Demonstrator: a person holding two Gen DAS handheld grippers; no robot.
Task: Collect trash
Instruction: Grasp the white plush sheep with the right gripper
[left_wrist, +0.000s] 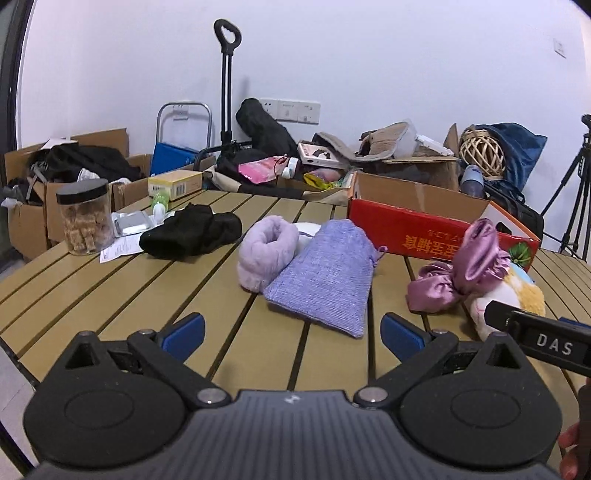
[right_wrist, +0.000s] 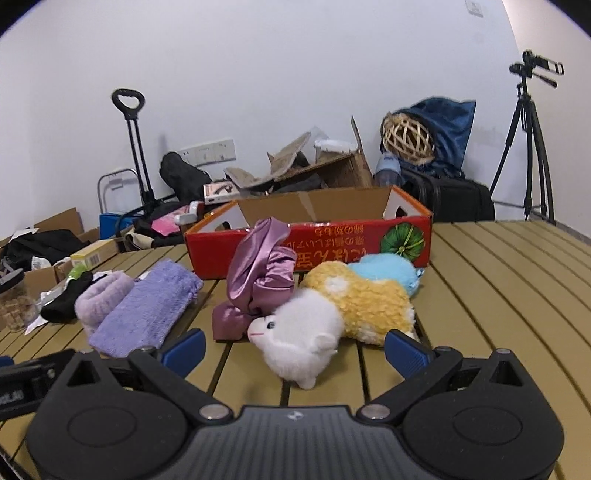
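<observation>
A slatted tan table (left_wrist: 110, 295) stands before a white wall, with cardboard boxes and bags heaped behind it. The left gripper (left_wrist: 291, 334) hovers low over the table, its blue-padded fingers (left_wrist: 184, 330) spread wide and holding nothing. Just ahead of them, between the tips, lies a purple knitted pouch (left_wrist: 325, 273), touching a lilac fluffy slipper (left_wrist: 266, 251) on its left. Farther ahead and left sit a black cloth (left_wrist: 192, 232) and a black-lidded jar (left_wrist: 85, 218). The right gripper (right_wrist: 295, 350) is likewise wide open and empty; a white-headed plush toy (right_wrist: 306, 339) lies between its fingers (right_wrist: 404, 352), with a crumpled purple satin cloth (right_wrist: 258, 280) just ahead and left. Beyond both stands an open red cardboard box (right_wrist: 332, 240).
</observation>
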